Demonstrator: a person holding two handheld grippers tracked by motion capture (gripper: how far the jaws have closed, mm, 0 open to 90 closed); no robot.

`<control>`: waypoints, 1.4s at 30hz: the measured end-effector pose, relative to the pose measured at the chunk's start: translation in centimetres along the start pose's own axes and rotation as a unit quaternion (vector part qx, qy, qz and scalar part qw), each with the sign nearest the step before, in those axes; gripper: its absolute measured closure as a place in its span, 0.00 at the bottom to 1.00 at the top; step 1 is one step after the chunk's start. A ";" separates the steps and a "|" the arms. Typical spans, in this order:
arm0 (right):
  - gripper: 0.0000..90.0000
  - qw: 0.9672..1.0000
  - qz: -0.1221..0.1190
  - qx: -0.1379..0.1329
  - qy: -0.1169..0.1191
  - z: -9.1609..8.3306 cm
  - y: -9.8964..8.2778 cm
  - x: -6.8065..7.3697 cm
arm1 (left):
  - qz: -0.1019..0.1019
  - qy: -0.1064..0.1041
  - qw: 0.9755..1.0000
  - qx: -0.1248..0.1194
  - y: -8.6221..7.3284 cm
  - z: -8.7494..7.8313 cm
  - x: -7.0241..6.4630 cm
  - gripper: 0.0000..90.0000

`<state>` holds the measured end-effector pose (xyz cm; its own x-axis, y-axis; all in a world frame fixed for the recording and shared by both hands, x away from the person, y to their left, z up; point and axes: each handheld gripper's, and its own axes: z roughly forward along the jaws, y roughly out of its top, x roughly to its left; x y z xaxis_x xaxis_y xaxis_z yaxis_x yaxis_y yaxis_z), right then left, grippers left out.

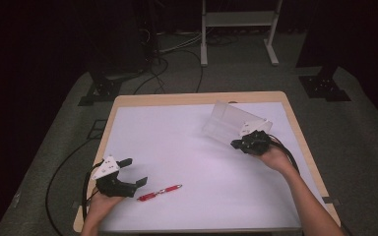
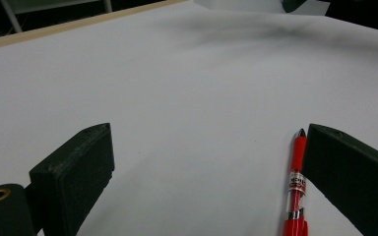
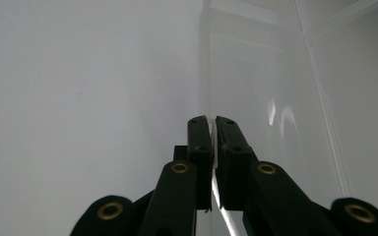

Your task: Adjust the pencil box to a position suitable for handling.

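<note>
A clear plastic box (image 1: 229, 119) hangs tilted above the right half of the white table. My right gripper (image 1: 241, 143) is shut on its near wall. In the right gripper view the two black jaws pinch the thin clear wall of the plastic box (image 3: 256, 78) edge-on, my right gripper (image 3: 212, 120) pointing along it. A red pen (image 1: 160, 191) lies on the table near the front left. My left gripper (image 1: 134, 171) stands open just left of it. In the left gripper view the red pen (image 2: 296, 191) lies against the inside of the right jaw, and my left gripper (image 2: 206, 147) has its jaws wide apart.
The table top (image 1: 177, 142) is white with a wooden rim. Cables trail from both grippers over the table's front edges. Beyond the table are a dark floor, cables and a white metal frame (image 1: 238, 29).
</note>
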<state>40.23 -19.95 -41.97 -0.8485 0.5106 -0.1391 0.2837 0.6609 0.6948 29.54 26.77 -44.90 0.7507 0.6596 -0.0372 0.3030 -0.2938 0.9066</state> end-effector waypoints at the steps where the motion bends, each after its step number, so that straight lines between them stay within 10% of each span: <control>1: 0.95 1.000 -0.004 -0.003 0.002 -0.1 0.1 0.2 | -0.001 0.000 1.000 -0.001 0.0 0.0 0.0 0.06; 42: 0.95 0.993 -0.079 -0.009 0.087 0.9 1.1 8.4 | -0.003 -0.011 1.000 0.006 0.0 0.2 -0.1 0.06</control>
<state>33.78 -14.50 -43.02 -0.9464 0.2980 -0.1246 0.1348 0.7149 0.6862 29.59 26.61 -44.99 0.7612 0.6465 -0.0509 0.3140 -0.2989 0.9011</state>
